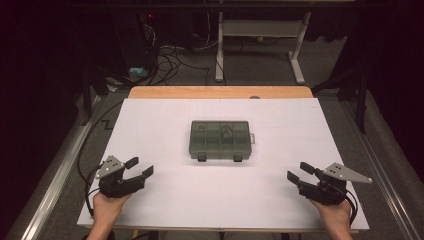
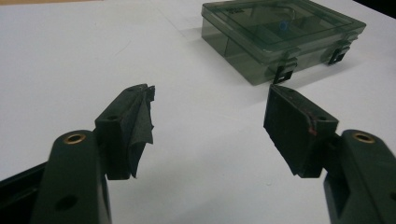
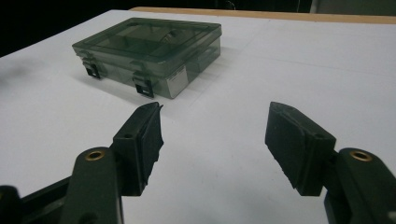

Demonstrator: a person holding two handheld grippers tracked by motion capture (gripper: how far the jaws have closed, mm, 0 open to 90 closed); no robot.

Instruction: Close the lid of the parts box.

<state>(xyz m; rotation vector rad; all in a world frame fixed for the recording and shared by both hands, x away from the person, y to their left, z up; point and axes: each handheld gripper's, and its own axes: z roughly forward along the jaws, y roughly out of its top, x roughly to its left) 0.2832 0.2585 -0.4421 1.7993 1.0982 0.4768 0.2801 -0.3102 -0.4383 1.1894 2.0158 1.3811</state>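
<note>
Over bare sheet, tongs (image 1: 142, 166) (image 1: 299, 171) wide, empty

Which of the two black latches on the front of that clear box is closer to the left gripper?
The latch at the box's front left corner in the high view. The other latch sits further right, toward the right gripper; the left gripper waits lower left, fingers open.

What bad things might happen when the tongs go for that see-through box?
The box sits loose on smooth white paper, so one-sided pushing might slide it away. Its two small latches look fiddly; wide-open left tongs or right tongs may slip off. Small bits inside could spill if it tips.
</note>
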